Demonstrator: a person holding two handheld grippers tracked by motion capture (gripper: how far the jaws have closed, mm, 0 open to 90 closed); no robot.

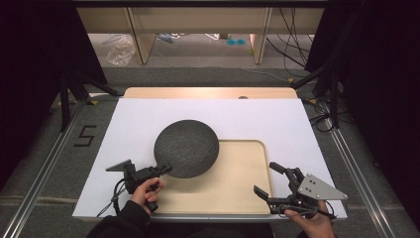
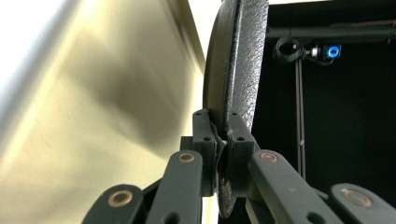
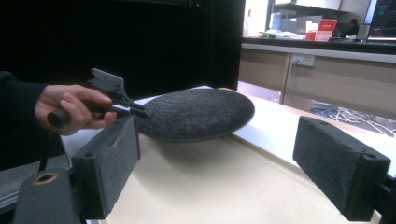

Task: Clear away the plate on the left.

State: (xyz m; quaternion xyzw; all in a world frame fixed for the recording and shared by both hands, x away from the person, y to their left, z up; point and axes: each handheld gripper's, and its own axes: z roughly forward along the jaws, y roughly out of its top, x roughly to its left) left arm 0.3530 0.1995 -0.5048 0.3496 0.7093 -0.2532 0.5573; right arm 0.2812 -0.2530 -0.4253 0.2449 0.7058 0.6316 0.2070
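A round dark textured plate (image 1: 186,148) hangs upside down over the left part of a pale wooden tray (image 1: 237,183), lifted clear of it. My left gripper (image 1: 165,170) is shut on the plate's near-left rim. In the left gripper view the jaws clamp that rim edge-on, with the plate (image 2: 238,60) rising above them. At the tray's right edge my right gripper (image 1: 265,179) stands open with nothing between its pads. The right gripper view shows the raised plate (image 3: 196,114), the left gripper (image 3: 144,112) on its rim and the tray (image 3: 219,186) below.
The tray lies on a white board (image 1: 148,119) covering a wooden table. Metal rails (image 1: 49,163) run along both sides, and black stand legs (image 1: 74,89) rise at the far left and right. Cables and a plastic bag lie on the floor beyond.
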